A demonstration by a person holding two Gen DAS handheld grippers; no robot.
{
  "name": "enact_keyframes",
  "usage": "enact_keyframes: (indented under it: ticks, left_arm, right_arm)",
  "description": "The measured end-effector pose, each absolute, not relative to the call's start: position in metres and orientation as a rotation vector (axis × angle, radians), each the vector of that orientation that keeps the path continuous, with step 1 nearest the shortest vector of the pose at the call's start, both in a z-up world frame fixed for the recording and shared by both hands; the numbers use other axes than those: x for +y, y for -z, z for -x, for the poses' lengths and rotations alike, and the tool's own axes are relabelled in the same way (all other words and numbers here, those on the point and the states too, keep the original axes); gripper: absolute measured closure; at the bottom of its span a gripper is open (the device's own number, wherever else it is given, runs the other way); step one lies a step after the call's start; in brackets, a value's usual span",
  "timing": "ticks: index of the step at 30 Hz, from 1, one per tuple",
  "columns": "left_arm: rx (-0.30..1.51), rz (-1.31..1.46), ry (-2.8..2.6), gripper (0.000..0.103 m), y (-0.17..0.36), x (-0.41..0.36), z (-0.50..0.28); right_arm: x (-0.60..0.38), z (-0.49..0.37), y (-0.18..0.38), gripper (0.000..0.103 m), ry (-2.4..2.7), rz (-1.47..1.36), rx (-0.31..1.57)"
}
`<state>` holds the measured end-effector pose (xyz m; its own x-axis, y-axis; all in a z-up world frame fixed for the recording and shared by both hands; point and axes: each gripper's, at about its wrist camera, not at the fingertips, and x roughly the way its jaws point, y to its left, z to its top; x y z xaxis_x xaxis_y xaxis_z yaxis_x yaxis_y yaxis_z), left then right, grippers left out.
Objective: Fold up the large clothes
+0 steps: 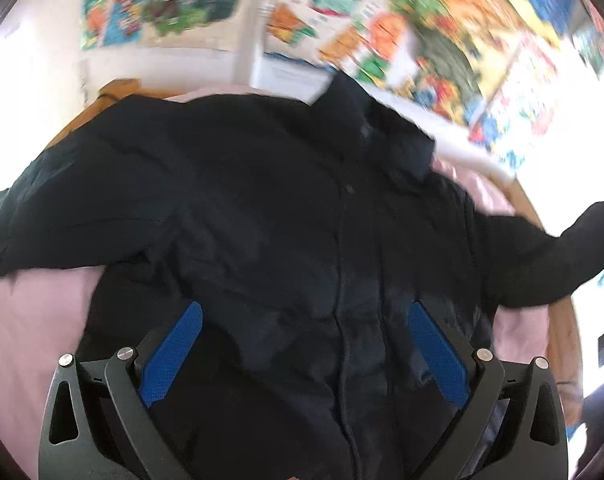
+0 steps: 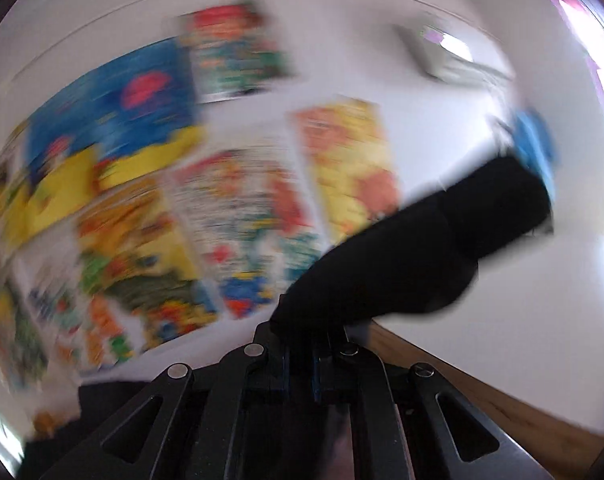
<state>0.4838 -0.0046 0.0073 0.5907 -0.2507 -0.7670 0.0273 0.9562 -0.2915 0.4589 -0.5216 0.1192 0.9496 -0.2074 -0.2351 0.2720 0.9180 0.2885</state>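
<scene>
Jacket (image 1: 302, 220), dark navy, lies front-up and spread on a pink sheet (image 1: 34, 320), collar toward the postered wall (image 1: 441, 40). Right gripper (image 2: 302, 364) is clamped on one sleeve (image 2: 421, 248), lifted off the bed. Left gripper (image 1: 302, 344) hovers over the hem, fingers apart, holding nothing. Looks like the sleeve fold-in step; next, carry the sleeve across the chest and lay it flat.

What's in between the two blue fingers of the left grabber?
In the left wrist view, the left gripper is open above the black jacket. Between its blue fingers shows only the jacket's front with its closed placket; nothing is gripped.
</scene>
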Motion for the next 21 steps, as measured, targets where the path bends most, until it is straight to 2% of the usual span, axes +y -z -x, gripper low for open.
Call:
enact_keyframes:
  ticks: [4,9,14,21]
  left_arm:
    - [0.867,0.353,0.157,0.002,-0.025,0.035,-0.485]
    - [0.798,0.478,0.162,0.002,-0.031,0.077,-0.486]
    - [0.761,0.628,0.307,0.002,-0.004,0.093,-0.504]
    - [0.881,0.864,0.526,0.002,0.051,0.093,-0.545]
  right_arm:
    - [-0.426,-0.487,-0.129,0.095,0.052,-0.12,0.195]
    - [-0.316,-0.496,-0.096,0.096,-0.184,0.116,0.237]
    - [-0.243,-0.509,-0.044,0.096,-0.357,0.192,0.366]
    - [-0.199,-0.515,0.012,0.096,-0.484,0.271,0.521]
